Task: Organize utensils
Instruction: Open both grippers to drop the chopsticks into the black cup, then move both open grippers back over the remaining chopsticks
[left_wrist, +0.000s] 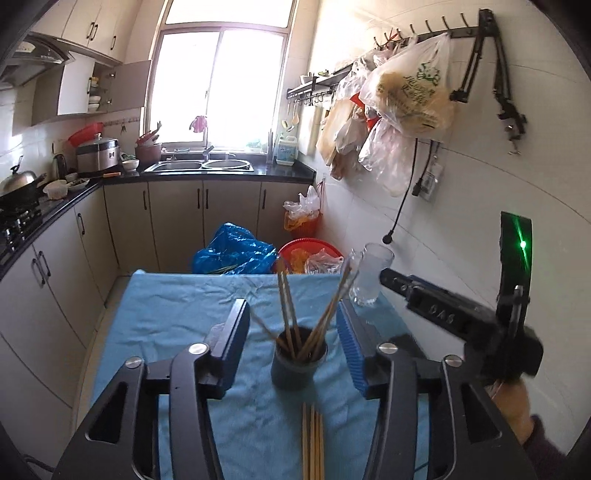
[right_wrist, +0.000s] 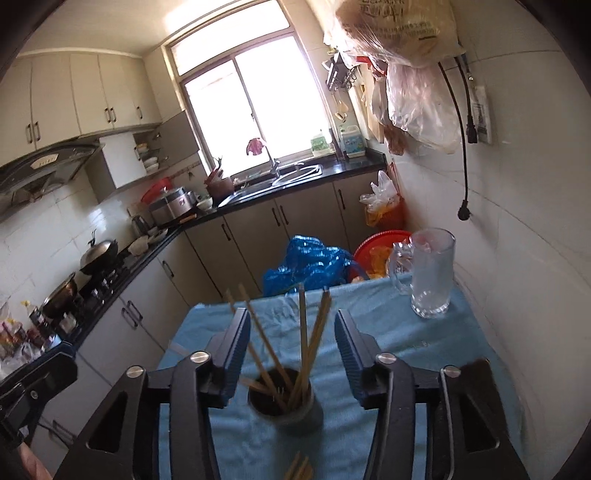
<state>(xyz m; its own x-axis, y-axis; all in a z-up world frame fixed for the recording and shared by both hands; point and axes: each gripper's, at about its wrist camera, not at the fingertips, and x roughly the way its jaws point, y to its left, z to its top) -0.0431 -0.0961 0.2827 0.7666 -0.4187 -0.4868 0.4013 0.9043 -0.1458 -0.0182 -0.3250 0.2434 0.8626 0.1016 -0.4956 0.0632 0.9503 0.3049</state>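
A dark grey cylindrical holder (left_wrist: 298, 363) is seen standing upright on the light blue cloth (left_wrist: 177, 306) that covers the table, low in the centre of both views. Several long wooden chopsticks (left_wrist: 286, 306) are held in it, their lower ends in the cup and their long axes fanned upward and outward: some lean toward the upper left of the frame, others toward the upper right. A further bundle of loose wooden chopsticks (left_wrist: 313, 443) is laid flat on the cloth below the holder, its long axis running from the bottom edge straight up toward the cup. The left gripper (left_wrist: 293, 343) is shown with its blue-padded jaws spread, one on each side of the holder and touching nothing. The right gripper (right_wrist: 291, 352) is likewise spread around the standing sticks, with nothing pinched. A clear glass mug with a handle (right_wrist: 430, 273) is set upright at the far right corner of the table and appears empty. Beyond the table edge a crumpled blue plastic bag (left_wrist: 234, 251) and a red basin (left_wrist: 310, 251) holding plastic bags are visible.
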